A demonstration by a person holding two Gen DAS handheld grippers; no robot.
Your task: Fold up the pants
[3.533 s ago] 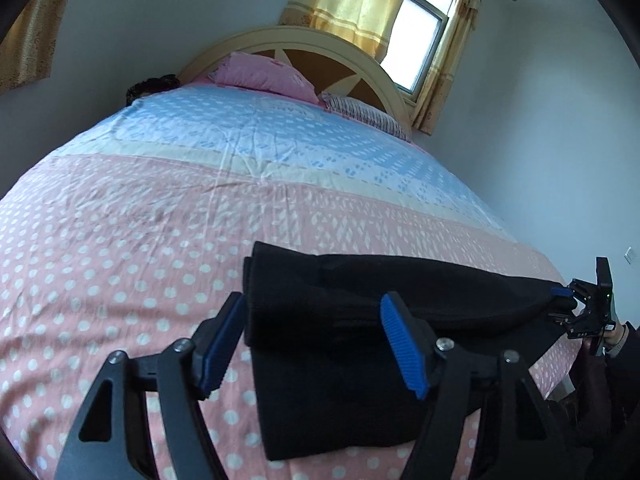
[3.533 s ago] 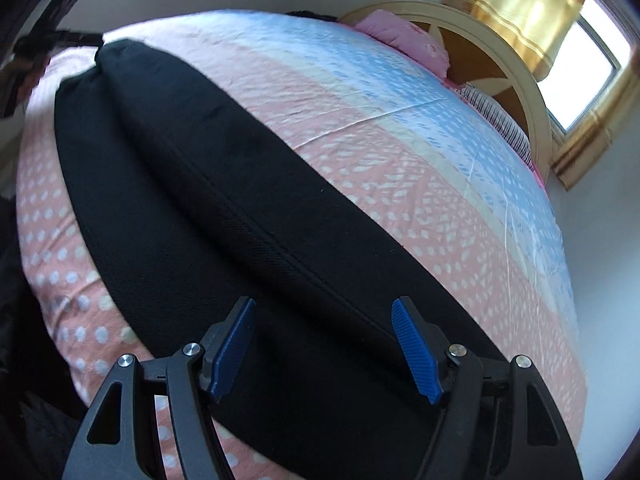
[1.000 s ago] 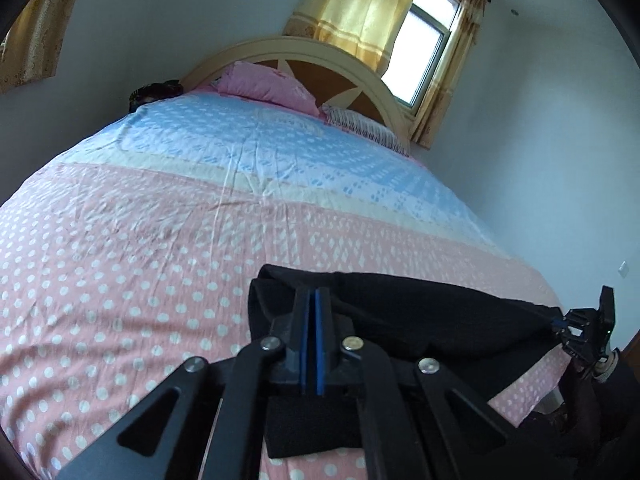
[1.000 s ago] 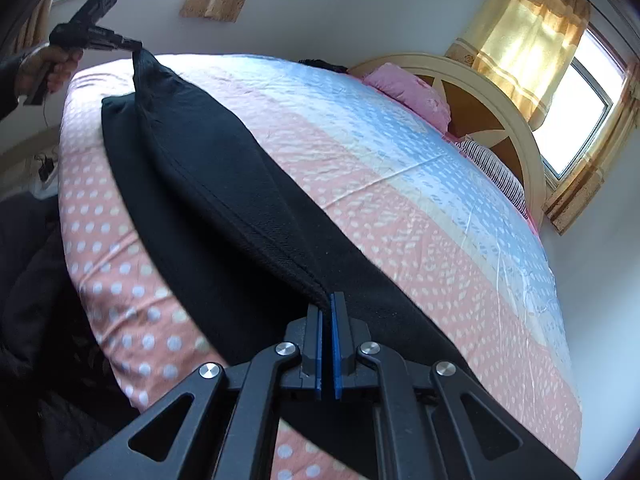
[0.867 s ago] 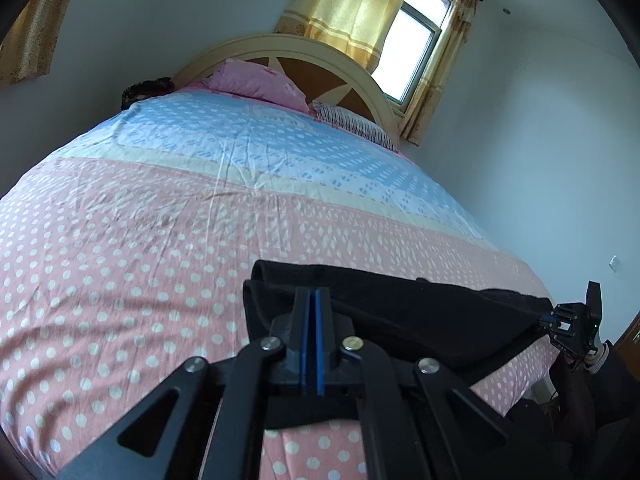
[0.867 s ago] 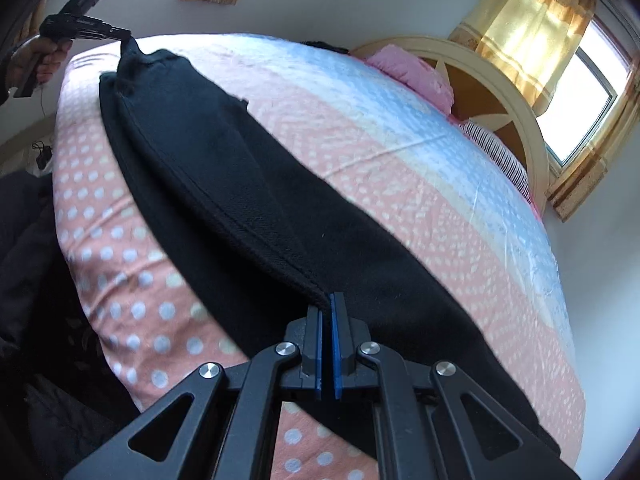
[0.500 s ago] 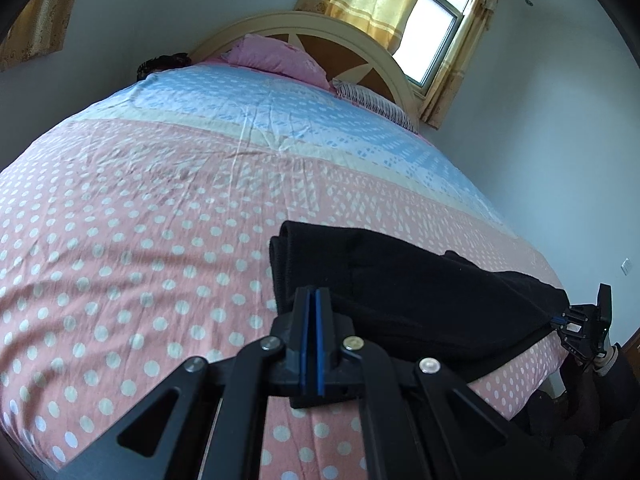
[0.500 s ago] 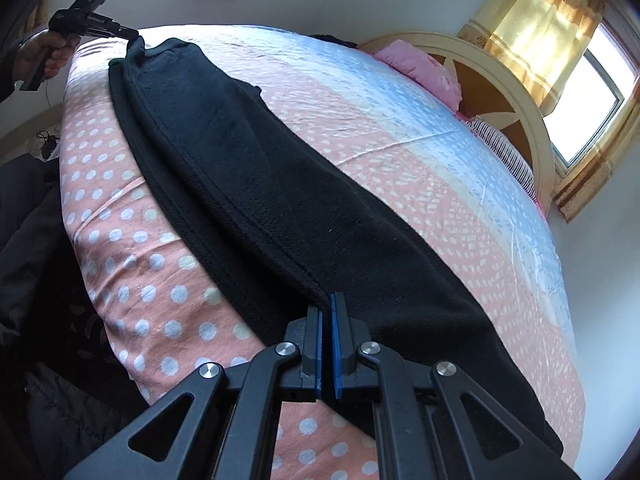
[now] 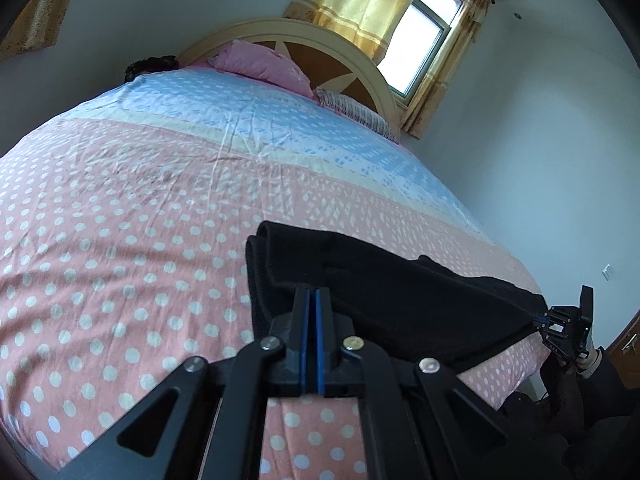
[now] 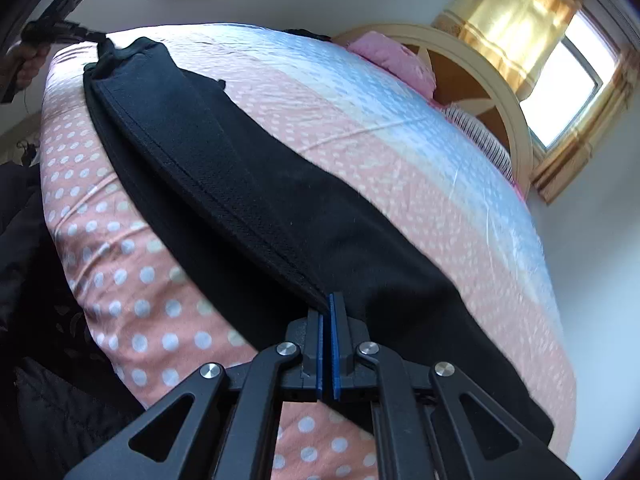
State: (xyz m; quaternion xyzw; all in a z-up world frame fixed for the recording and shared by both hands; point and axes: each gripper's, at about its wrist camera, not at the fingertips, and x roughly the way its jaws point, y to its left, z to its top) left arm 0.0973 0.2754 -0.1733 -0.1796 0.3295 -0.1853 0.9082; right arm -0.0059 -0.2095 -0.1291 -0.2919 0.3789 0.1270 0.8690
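Black pants (image 9: 384, 284) lie folded lengthwise along the near edge of the bed. My left gripper (image 9: 311, 296) is shut on one end of the upper layer. My right gripper (image 10: 327, 304) is shut on the other end of the pants (image 10: 224, 160), at a stitched seam. The cloth is stretched between the two. In the left wrist view the right gripper (image 9: 564, 326) shows at the far right. In the right wrist view the left gripper (image 10: 60, 32) shows at the top left.
The bed (image 9: 140, 208) has a pink dotted and blue sheet, a pink pillow (image 9: 264, 64) and a striped pillow (image 9: 356, 110) by the cream headboard (image 9: 320, 36). A curtained window (image 9: 416, 56) is behind it. Dark clothing (image 10: 28, 340) lies beside the bed.
Both grippers went from open to shut on the pants' ends. They lifted the upper layer and carried it further onto the bed, away from the near edge.
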